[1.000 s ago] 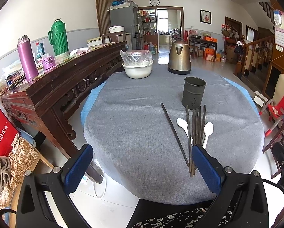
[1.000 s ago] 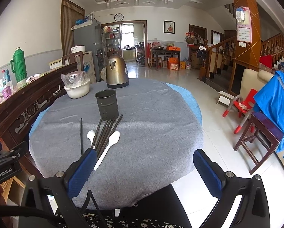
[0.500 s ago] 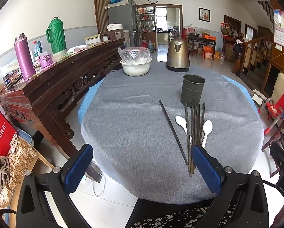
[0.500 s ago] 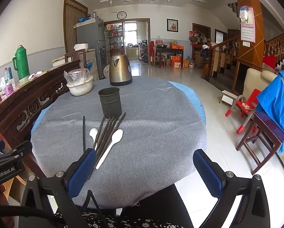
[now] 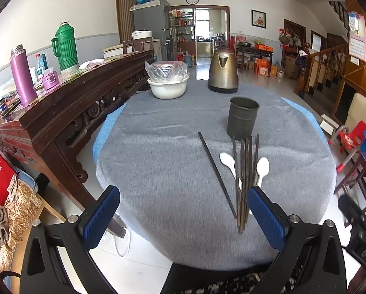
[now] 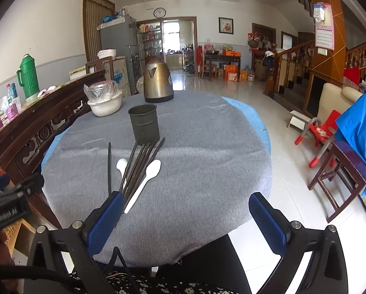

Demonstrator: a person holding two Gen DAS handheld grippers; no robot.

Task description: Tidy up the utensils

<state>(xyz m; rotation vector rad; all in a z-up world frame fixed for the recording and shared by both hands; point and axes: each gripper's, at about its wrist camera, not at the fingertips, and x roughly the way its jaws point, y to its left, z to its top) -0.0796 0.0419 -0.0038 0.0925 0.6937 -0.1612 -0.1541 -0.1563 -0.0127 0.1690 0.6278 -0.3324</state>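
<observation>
A dark metal utensil cup (image 5: 242, 118) (image 6: 143, 125) stands upright on the grey-clothed round table (image 5: 158, 152) (image 6: 207, 152). Just in front of it lies a bundle of several dark chopsticks (image 5: 245, 171) (image 6: 140, 166), with a single chopstick (image 5: 216, 174) (image 6: 109, 166) apart on its left. Two white spoons (image 5: 228, 163) (image 5: 262, 169) (image 6: 143, 186) (image 6: 122, 166) flank the bundle. My left gripper (image 5: 183, 196) hovers open over the table's near edge, left of the bundle. Open too, my right gripper (image 6: 183, 203) hangs at the near edge, right of the utensils. Neither holds anything.
A brass kettle (image 5: 223, 72) (image 6: 157, 82) and a white basin with a plastic-covered bowl (image 5: 168, 84) (image 6: 105, 100) stand at the table's far side. A carved wooden sideboard (image 5: 60, 112) with flasks runs along the left. Chairs (image 6: 337, 171) stand to the right.
Both grippers have drifted slightly forward and up toward the table, so the utensils sit a little lower and closer in view. Nothing on the table has moved.
</observation>
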